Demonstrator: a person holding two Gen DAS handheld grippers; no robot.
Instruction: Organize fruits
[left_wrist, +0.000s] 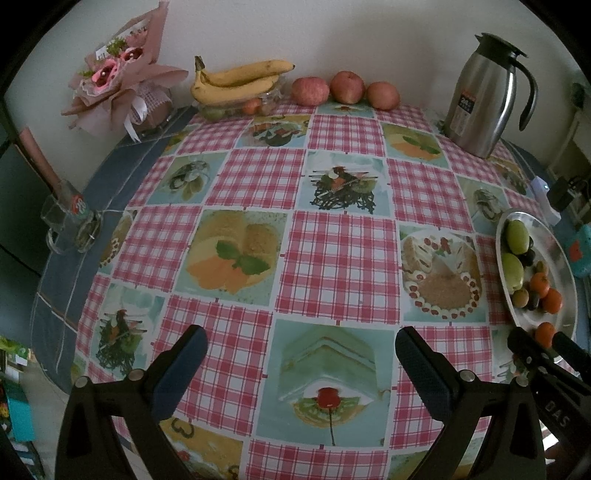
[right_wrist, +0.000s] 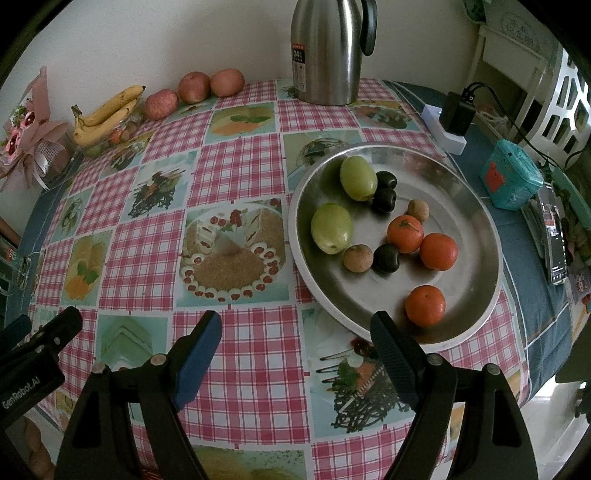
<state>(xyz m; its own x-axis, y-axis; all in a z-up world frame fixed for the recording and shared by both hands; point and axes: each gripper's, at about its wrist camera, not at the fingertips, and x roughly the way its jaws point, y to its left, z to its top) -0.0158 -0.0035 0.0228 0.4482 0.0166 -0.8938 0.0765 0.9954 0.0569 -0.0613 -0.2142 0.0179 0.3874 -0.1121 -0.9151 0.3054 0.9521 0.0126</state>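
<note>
Black, with blue pads on their inner faces, both pairs of jaws stand spread wide with nothing between them. The right gripper (right_wrist: 295, 354) hangs over the checked cloth of the surface (right_wrist: 236, 166), and its right finger reaches just to the near rim of the steel plate (right_wrist: 476, 221). The left gripper (left_wrist: 301, 363) hovers over bare cloth further left, well apart from any fruit; in its view the plate sits at the far right edge.

On the plate, the nearest fruit to the right jaws is a lone orange (right_wrist: 424, 305), just beyond the right finger. Further in lie two more oranges (right_wrist: 421, 242) touching each other, with a dark plum (right_wrist: 386, 257) and a small brown fruit (right_wrist: 357, 258) to their left. A green fruit (right_wrist: 331, 228) rests at the left side of the plate, a second green fruit (right_wrist: 357, 178) at the far side, with two dark plums (right_wrist: 384, 190) just beside it and another small brown fruit (right_wrist: 418, 210) near them.

Along the far wall, well apart from both grippers, lie three apples (left_wrist: 345, 88) in a row and, to their left, a bunch of bananas (left_wrist: 236, 81) on a clear container. A steel jug (left_wrist: 480, 96) stands at the far right and a wrapped bouquet (left_wrist: 118, 81) at the far left.
</note>
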